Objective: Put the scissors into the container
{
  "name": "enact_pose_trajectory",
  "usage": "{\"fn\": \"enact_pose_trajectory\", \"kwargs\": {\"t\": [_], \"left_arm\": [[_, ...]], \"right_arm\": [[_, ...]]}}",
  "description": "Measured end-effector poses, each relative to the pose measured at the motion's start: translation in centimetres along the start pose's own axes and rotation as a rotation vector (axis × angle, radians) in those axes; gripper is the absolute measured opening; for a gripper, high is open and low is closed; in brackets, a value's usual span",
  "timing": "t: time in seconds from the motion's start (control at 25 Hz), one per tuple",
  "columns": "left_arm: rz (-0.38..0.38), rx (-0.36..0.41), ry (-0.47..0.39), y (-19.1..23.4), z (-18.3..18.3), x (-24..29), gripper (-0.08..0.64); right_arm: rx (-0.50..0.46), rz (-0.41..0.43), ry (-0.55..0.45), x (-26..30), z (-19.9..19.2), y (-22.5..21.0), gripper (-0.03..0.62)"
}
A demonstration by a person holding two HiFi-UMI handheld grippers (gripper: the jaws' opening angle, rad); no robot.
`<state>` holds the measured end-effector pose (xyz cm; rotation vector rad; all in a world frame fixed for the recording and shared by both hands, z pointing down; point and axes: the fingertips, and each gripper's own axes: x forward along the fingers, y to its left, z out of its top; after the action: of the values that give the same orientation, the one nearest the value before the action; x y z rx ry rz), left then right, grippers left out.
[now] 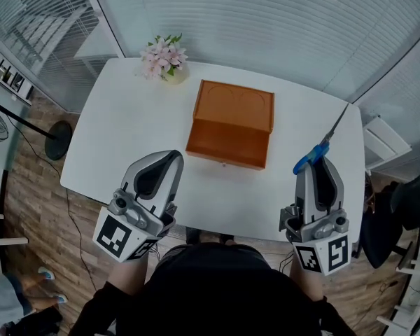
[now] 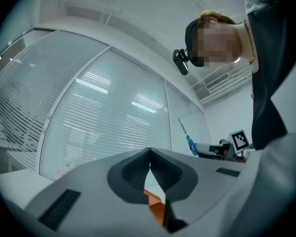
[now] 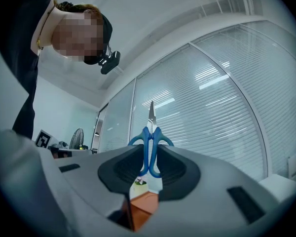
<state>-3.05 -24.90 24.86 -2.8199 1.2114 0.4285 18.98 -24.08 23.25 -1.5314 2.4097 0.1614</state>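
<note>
Your right gripper (image 1: pixel 322 161) is clenched on the scissors (image 1: pixel 327 139) by their blue handles, blades pointing far beyond its tips, right of the orange container (image 1: pixel 232 110) on the table (image 1: pixel 126 124). Your left gripper (image 1: pixel 171 158) is closed, empty.

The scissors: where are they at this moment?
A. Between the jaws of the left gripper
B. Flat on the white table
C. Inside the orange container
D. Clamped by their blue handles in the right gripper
D: in the right gripper view the scissors stand with their blue handles pinched between the jaws of the right gripper and the blades pointing away. In the head view they are apart from the orange container.
</note>
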Motion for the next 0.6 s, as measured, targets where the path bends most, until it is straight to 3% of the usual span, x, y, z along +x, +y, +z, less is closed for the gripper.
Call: {"fn": "enact_pose_trajectory", "kwargs": {"t": [0.6], "left_arm": [[0.059, 0.026, 0.013, 0.4, -0.5, 0.4, 0.012]], "right_arm": [[0.013, 0.07, 0.018, 1.6, -0.9, -1.0, 0.087]]}}
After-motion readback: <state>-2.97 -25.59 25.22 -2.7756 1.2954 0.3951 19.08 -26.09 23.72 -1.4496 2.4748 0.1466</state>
